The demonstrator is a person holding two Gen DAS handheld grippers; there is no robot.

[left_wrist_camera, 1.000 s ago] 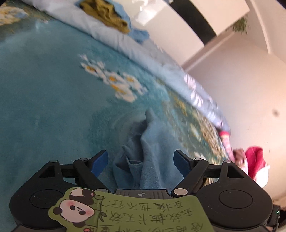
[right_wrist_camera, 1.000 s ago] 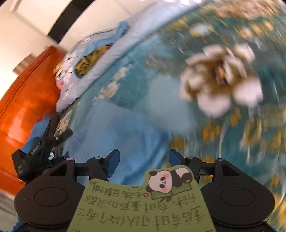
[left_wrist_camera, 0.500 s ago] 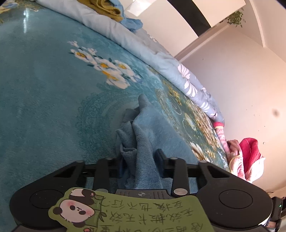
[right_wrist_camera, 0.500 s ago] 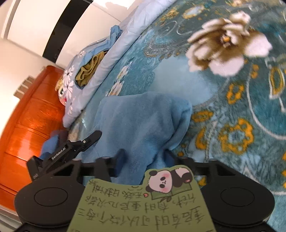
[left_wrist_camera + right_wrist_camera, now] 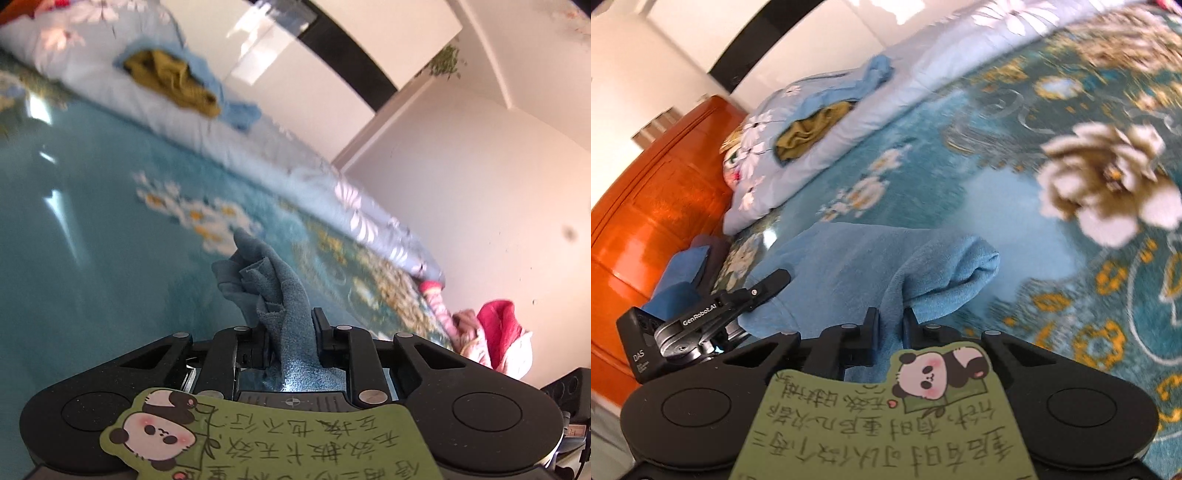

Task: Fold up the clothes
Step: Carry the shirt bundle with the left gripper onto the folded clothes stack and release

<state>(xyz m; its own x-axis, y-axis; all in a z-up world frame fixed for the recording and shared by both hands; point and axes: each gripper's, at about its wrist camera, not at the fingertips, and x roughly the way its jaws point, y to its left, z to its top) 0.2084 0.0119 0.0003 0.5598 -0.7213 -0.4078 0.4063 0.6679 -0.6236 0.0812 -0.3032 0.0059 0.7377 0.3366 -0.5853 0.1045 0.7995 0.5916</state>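
Note:
A light blue fleece garment [image 5: 871, 258] lies on a teal flowered bedspread [image 5: 1015, 155]. My right gripper [image 5: 889, 321] is still closing, its pads pinching a fold of that garment near the front. In the left wrist view a bunched edge of the blue garment [image 5: 273, 288] rises up between the pads of my left gripper [image 5: 291, 328], whose jaws are also still closing on the cloth. The left gripper [image 5: 713, 314] shows at the left of the right wrist view, holding the garment's other side.
A pale blue flowered quilt [image 5: 258, 155] is rolled along the far side of the bed, with an olive garment [image 5: 173, 81] and a blue one on it. Pink and red clothes [image 5: 491, 336] lie at the bed's right end. An orange wooden headboard [image 5: 646, 221] stands at the left.
Both grippers went from open to closed on the blue garment. Both have since lifted, raising its edges off the bedspread.

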